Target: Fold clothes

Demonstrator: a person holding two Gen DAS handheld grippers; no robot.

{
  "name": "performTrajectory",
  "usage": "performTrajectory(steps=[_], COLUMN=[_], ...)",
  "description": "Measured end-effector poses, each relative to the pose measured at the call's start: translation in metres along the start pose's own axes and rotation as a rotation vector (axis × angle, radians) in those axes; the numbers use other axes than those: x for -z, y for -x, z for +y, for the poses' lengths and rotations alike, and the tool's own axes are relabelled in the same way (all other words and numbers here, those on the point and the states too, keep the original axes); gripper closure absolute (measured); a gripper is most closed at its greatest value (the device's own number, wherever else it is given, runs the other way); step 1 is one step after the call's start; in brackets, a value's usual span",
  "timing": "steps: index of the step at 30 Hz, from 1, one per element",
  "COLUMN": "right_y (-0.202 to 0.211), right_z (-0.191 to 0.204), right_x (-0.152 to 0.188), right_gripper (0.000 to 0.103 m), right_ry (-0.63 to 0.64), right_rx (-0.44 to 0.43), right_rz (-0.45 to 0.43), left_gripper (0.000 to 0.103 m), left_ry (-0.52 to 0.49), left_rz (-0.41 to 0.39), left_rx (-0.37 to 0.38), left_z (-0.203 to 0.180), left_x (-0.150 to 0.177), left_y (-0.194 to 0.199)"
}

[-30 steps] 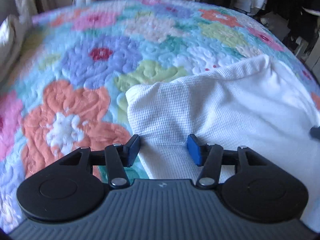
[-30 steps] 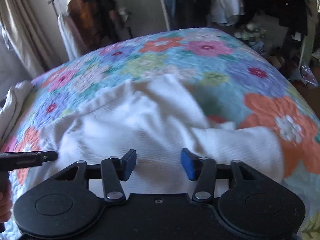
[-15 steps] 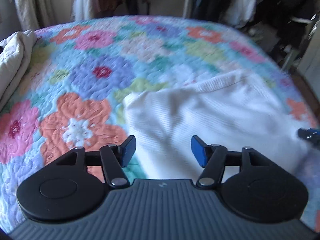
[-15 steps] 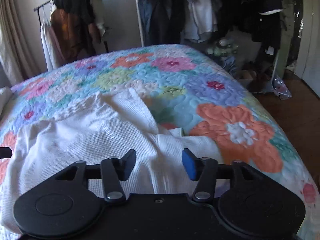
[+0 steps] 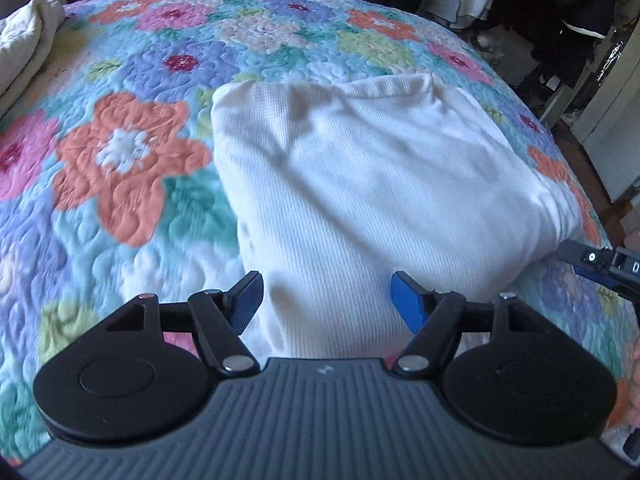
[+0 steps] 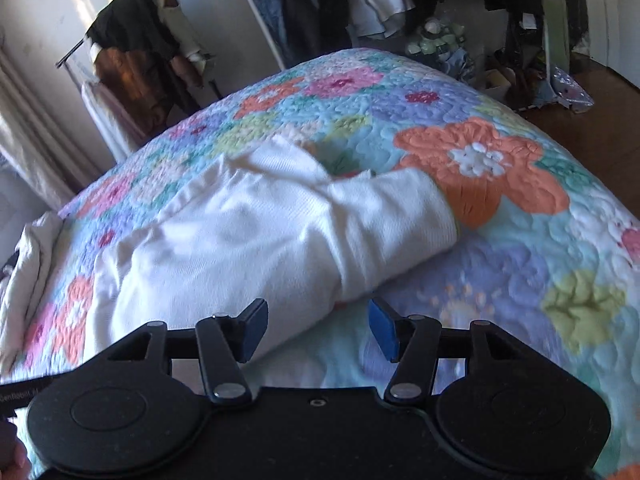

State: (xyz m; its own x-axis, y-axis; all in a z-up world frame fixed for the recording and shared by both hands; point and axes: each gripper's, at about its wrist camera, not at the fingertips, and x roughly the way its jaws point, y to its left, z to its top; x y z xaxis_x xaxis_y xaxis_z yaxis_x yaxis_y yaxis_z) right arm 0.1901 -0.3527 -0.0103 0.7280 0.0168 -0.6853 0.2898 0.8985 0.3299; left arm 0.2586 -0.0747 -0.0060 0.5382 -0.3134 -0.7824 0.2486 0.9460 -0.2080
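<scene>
A white waffle-knit garment (image 5: pixel 380 184) lies folded on the flowered quilt (image 5: pixel 120 160). My left gripper (image 5: pixel 326 300) hovers over its near end, open, with cloth below the blue pads but not pinched. In the right wrist view the same garment (image 6: pixel 240 240) has a sleeve (image 6: pixel 400 208) folded across it. My right gripper (image 6: pixel 318 328) is at the garment's near corner, its jaws opening, nothing gripped between them. The right gripper's tip (image 5: pixel 600 264) also shows at the right edge of the left wrist view, beside the garment.
Cream bedding (image 5: pixel 24 52) is bunched at the quilt's left side. Hanging clothes (image 5: pixel 560 12) and a clothes rack (image 6: pixel 140 60) stand beyond the bed. Wooden floor (image 6: pixel 580 100) with clutter lies past the bed's right edge.
Both grippers have drawn back from the garment toward the bed's near side, and their jaws have spread wider. The garment stays flat on the quilt.
</scene>
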Motion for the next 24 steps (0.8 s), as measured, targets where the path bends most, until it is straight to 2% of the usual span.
performTrajectory(steps=[4,8,13,16,21,24], right_y=[0.016,0.03,0.047,0.058,0.068,0.07], right_z=[0.013,0.022,0.032,0.037,0.049,0.055], right_x=[0.014,0.032,0.048,0.052,0.067,0.078], right_gripper=[0.042,0.039,0.038,0.036,0.032,0.032], right_ry=[0.071,0.111,0.149,0.152,0.193,0.216], right_rx=[0.005,0.047,0.078,0.085,0.095,0.061], right_rz=[0.001,-0.013,-0.035,-0.06,-0.062,-0.049], left_gripper=[0.031,0.029,0.029,0.025,0.024,0.024], left_ry=[-0.03,-0.054,-0.095,-0.126,-0.136,-0.135], left_rz=[-0.034,-0.065,-0.066,-0.074,-0.086,-0.088], left_rx=[-0.015,-0.026,-0.025,-0.01,0.012,-0.004], left_z=[-0.008,-0.016,-0.032,-0.042,-0.05,-0.052], left_x=[0.015,0.037,0.058,0.068,0.074,0.073], left_y=[0.021,0.042,0.057,0.067,0.08,0.084])
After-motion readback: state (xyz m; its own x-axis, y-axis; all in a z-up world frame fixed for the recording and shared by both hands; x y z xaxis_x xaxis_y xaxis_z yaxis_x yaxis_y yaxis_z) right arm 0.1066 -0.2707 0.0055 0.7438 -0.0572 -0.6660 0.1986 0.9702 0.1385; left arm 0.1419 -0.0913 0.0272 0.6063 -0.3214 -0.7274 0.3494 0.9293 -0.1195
